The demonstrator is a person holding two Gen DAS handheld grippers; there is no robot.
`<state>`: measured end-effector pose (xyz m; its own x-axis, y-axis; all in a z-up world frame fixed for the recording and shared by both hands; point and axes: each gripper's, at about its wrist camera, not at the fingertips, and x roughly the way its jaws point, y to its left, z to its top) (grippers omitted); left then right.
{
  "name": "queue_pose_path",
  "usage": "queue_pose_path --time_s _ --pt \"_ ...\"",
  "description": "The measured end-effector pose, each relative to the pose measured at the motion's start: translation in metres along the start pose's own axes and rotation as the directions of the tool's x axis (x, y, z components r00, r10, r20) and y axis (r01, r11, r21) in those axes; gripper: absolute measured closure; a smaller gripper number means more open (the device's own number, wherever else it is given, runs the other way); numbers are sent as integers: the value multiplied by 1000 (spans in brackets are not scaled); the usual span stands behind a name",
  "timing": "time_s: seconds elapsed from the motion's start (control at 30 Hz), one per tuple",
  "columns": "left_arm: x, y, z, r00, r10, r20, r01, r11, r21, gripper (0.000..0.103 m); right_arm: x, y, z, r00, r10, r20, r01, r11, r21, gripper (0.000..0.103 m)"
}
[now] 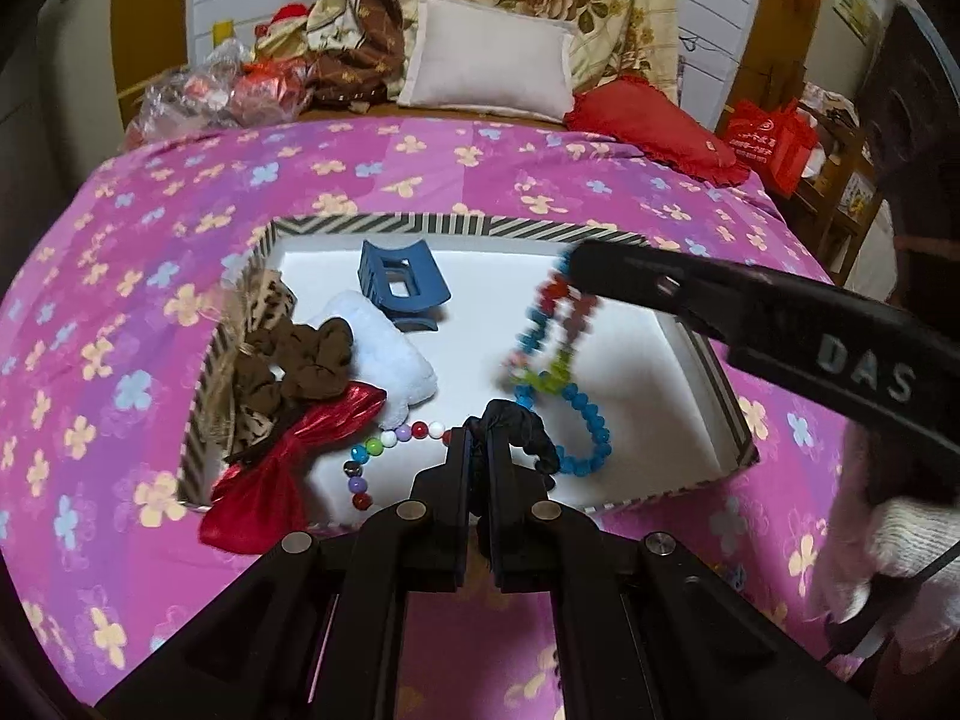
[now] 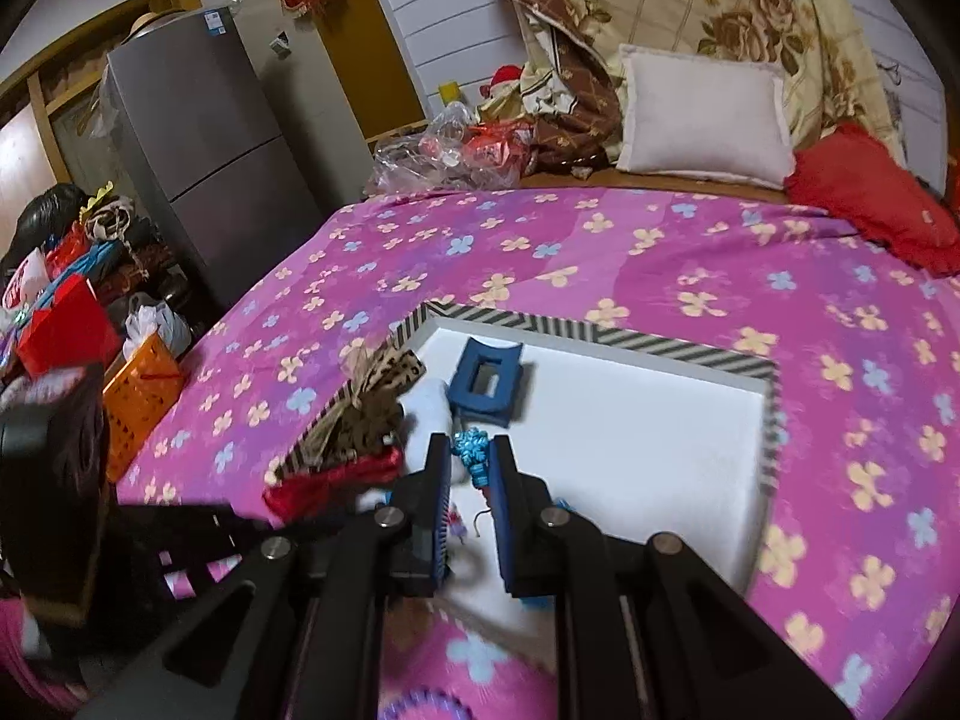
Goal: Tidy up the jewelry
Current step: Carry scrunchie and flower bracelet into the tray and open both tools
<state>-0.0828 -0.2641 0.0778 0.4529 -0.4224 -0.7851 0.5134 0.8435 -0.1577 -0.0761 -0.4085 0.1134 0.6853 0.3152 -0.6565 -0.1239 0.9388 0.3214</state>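
Your left gripper [image 1: 477,441] is pressed together on a black scrunchie [image 1: 516,426], soft gathered fabric bunched between the pads, over the near edge of the tray [image 1: 456,227]. Your right gripper [image 2: 471,462] pinches a strand of faceted blue beads [image 2: 474,450]; the left wrist view shows what that strand really is, a long multicoloured beaded necklace [image 1: 549,339] with red, green and blue sections, blurred, dangling from the black fingers over the white tray floor.

The tray is a shallow rectangle with a black-and-white chevron rim and a smooth white inside, lying on a pink bedspread [image 1: 420,168] printed with pale flowers. Inside it you have one hard blue plastic claw clip [image 1: 399,282], one fluffy white scrunchie [image 1: 384,348], one brown crinkled scrunchie [image 1: 306,360], a leopard-print fabric piece [image 1: 267,306] against the left rim, one shiny red metallic bow [image 1: 288,468] spilling over the near left corner, and one bracelet of round glossy beads [image 1: 384,447] in mixed colours.

Only the right wrist view shows the grey refrigerator [image 2: 204,144] and an orange basket [image 2: 141,396] beside the bed; both views show one white pillow [image 1: 489,63] and one red cushion [image 1: 651,126] at the far end.
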Motion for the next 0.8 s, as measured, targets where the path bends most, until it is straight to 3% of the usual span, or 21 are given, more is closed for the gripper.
queue_pose_path --time_s 0.07,0.33,0.67,0.8 --pt "9 5 2 1000 -7 -17 7 1000 -25 94 17 -3 5 1000 -2 -17 2 1000 7 90" --pt "38 19 -3 997 28 -73 -32 998 -56 94 70 -58 -8 982 -122 -142 137 985 100 90" --pt "46 14 -5 996 47 -70 -51 997 -56 94 93 -55 -18 982 -75 -173 96 989 116 90" --pt "35 10 -5 997 68 -47 -70 997 -26 72 78 -61 -21 986 -64 -154 90 982 167 80"
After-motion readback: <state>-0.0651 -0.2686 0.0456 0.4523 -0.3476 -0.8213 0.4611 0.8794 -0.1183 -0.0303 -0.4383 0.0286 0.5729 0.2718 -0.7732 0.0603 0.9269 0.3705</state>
